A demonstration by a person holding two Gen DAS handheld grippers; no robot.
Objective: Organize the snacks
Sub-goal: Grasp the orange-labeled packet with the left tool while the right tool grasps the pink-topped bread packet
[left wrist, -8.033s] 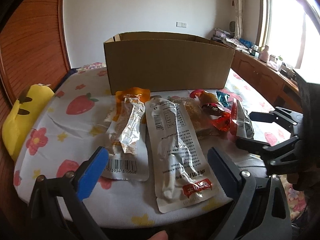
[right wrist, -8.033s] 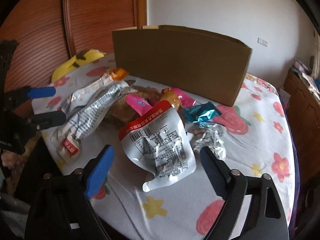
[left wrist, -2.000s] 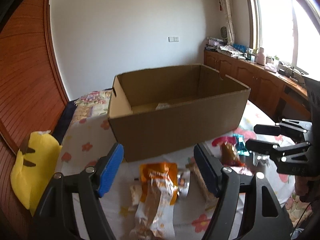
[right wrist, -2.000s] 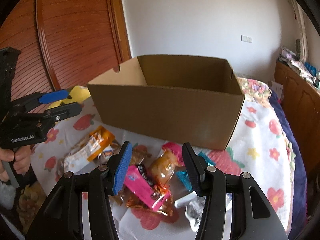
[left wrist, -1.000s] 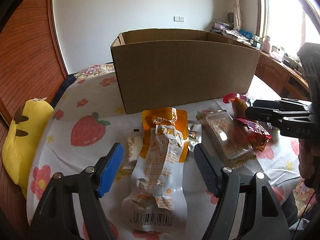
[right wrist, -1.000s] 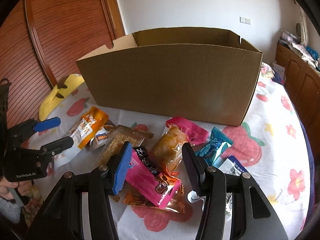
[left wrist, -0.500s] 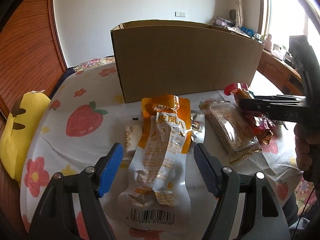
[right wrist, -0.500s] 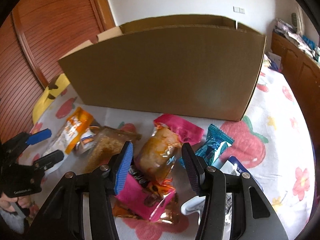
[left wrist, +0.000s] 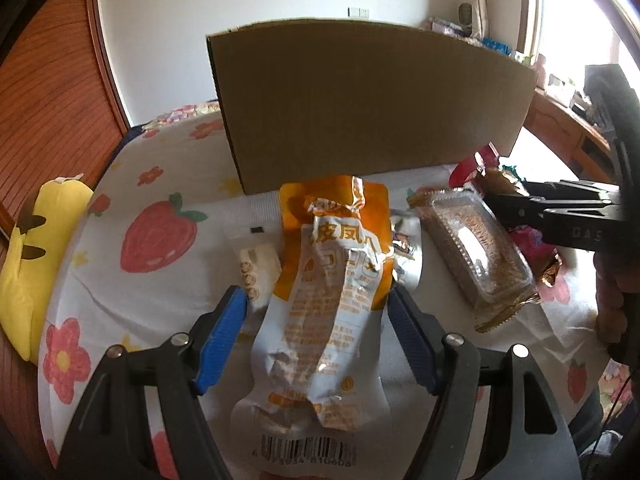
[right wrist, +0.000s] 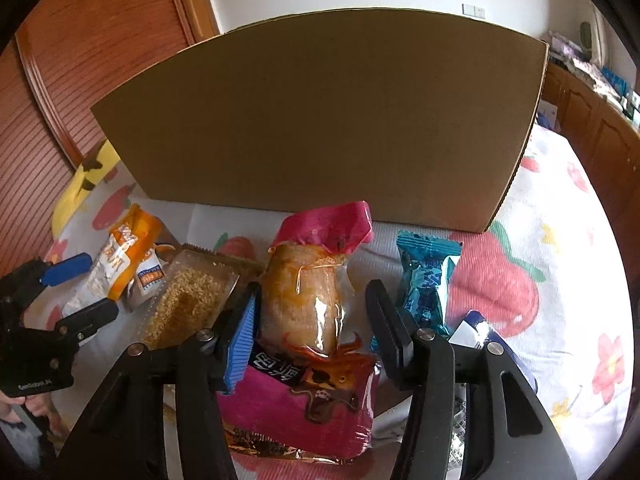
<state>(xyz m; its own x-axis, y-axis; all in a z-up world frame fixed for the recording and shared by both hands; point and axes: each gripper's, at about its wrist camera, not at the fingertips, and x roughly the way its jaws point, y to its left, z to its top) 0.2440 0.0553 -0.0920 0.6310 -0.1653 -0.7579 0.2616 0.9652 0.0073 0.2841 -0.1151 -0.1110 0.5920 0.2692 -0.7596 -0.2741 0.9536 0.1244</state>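
My left tool (left wrist: pixel 316 334) is black plastic with two long arms. One finger has a bright blue ribbed pad (left wrist: pixel 219 340), the other a dark blue one. Small round silver screws sit on the arms. My right tool (right wrist: pixel 310 334) looks the same, with a blue pad and a black one. White letters are printed on the black side. My hand (left wrist: pixel 612 304) is brownish.
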